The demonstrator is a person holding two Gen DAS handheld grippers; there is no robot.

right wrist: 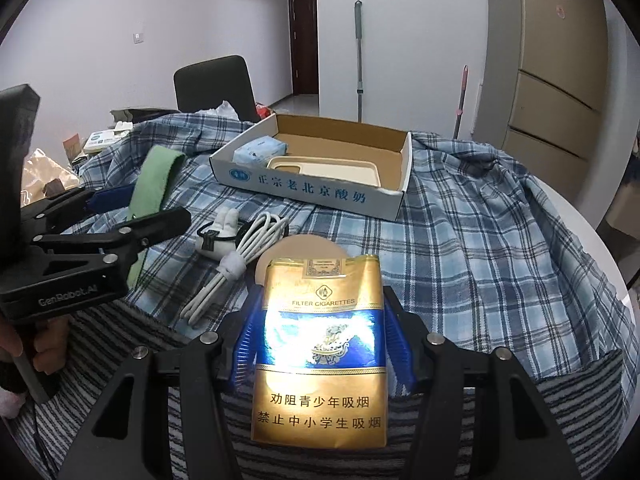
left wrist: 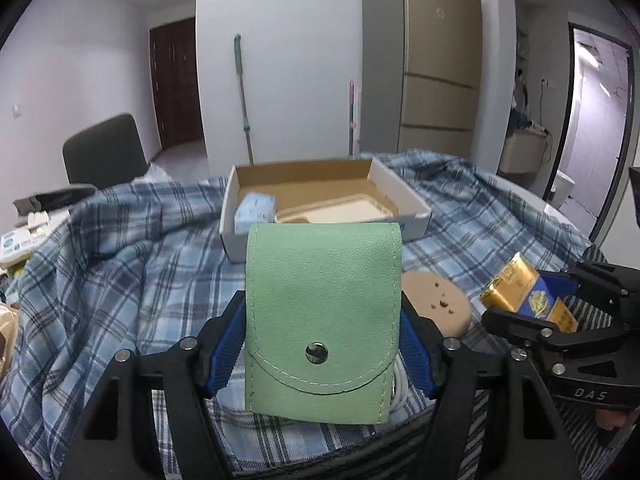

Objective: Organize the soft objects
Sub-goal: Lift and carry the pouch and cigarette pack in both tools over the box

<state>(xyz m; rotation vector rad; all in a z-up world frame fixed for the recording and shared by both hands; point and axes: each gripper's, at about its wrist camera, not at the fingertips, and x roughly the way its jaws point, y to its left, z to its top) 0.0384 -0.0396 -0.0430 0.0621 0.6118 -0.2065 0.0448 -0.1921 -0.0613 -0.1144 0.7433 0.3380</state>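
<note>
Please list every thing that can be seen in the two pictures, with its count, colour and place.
pouch: 1, green, held in the left gripper
cigarette pack: 1, gold and blue, held in the right gripper
box: 1, white cardboard, open, on the plaid cloth
tissue pack: 1, light blue, inside the box
tray: 1, beige, inside the box
cable: 1, white, coiled, on the cloth
rabbit toy: 1, white, beside the cable
disc: 1, tan, behind the pack
plaid cloth: 1, blue and white, over the table
chair: 1, dark, behind the table
left gripper: 1, black, blue pads
right gripper: 1, black, blue pads
</note>
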